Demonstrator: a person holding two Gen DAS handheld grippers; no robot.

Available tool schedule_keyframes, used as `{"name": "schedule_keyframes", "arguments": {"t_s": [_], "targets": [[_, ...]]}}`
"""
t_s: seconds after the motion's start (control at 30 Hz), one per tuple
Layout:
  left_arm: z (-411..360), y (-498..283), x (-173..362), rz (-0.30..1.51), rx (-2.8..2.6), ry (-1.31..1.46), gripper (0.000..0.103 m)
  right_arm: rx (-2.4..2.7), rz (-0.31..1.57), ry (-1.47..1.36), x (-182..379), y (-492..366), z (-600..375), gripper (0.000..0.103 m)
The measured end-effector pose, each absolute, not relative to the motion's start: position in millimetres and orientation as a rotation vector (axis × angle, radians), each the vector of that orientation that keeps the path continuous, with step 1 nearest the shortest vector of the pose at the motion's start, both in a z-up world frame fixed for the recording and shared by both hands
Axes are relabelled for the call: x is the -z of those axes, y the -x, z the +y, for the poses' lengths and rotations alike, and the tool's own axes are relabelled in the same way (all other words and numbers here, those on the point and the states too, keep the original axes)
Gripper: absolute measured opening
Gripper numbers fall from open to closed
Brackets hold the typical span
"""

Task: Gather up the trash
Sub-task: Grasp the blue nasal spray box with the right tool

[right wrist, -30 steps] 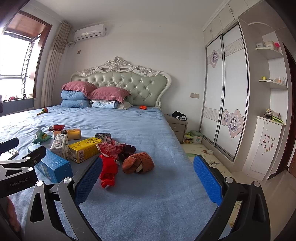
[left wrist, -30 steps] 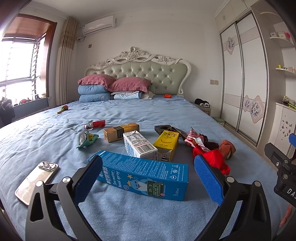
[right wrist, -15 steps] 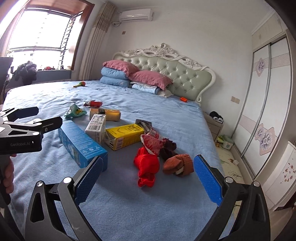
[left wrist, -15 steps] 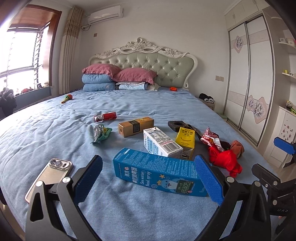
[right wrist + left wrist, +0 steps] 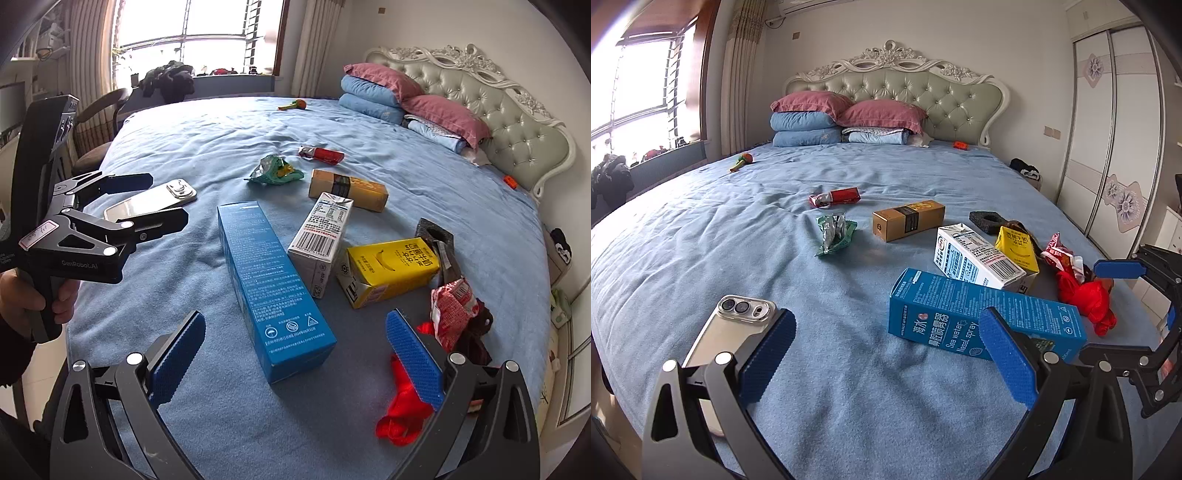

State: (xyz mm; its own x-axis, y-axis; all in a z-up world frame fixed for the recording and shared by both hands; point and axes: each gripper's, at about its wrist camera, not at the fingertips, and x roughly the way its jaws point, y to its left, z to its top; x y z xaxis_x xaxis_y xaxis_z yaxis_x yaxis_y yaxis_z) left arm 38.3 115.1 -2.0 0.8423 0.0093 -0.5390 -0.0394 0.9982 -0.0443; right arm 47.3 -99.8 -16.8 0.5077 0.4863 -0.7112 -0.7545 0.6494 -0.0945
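Blue box (image 5: 982,317) reads "Sea water Nasal spray"; left gripper (image 5: 162,201) body marked "GenRobot.AI".

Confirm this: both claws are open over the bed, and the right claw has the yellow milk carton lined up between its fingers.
Wrong carton. The right wrist view shows the right claw lined up on the blue box; the yellow milk carton lies farther off. Both claws are open.

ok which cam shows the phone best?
The right wrist view: the phone lies in full outline on the bedspread, partly behind the left gripper. In the left wrist view the phone is nearer, but the left finger covers its lower part and only the camera end shows clearly.
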Motion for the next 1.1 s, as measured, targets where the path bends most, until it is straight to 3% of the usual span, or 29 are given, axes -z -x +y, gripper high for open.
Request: {"name": "schedule_keyframes", "arguments": {"t_s": [0.17, 0.27, 0.5, 0.57, 1.1], "targets": [[113, -47, 1, 0.583, 0.002, 0.068, 0.099, -0.849, 0.765, 0.472, 23, -67, -82, 0.093], [110, -51, 1, 0.591, 0.012, 0.071, 0.099, -0.891, 0.826, 0.489, 30, -80, -75, 0.080], [109, -58, -1, 0.614, 0.026, 0.093, 0.099, -1.015, 0.956, 0.529, 52, -91, -55, 0.074], [110, -60, -2, 0.617, 0.024, 0.095, 0.099, -1.009, 0.969, 0.549, 57, -90, -51, 0.045], [77, -76, -17, 0.642, 0.049, 0.136, 0.099, -0.877, 0.886, 0.293, 32, -52, -139, 0.044]]}}
